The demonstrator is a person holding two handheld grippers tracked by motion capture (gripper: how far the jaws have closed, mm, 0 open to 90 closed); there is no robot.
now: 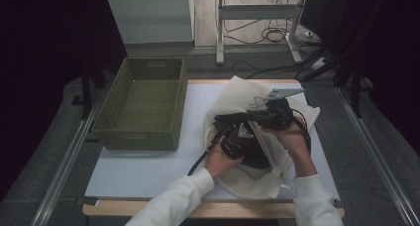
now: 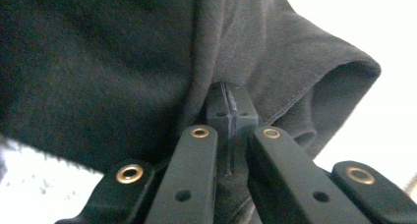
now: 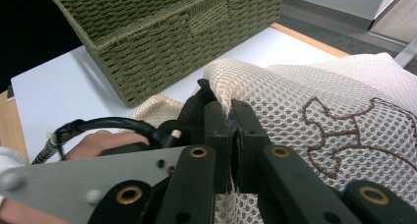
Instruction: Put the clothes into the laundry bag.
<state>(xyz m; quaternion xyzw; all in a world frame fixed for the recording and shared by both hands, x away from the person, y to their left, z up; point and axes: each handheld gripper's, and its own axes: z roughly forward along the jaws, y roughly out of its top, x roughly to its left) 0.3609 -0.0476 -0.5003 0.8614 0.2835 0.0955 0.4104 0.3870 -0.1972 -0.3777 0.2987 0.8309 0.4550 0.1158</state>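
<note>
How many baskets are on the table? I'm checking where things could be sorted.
1: a green woven basket stands on the table's left side, apart from the mesh bag.

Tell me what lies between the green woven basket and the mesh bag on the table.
Nothing: in the high view a bare strip of white tabletop separates the basket from the mesh bag; they stand apart.

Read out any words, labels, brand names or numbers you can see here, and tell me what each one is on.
No readable text, number or brand anywhere.
The mesh bag carries a brown stitched outline, a figure rather than letters.
The woven basket, the dark cloth, the table and both grippers bear no visible markings.
</note>
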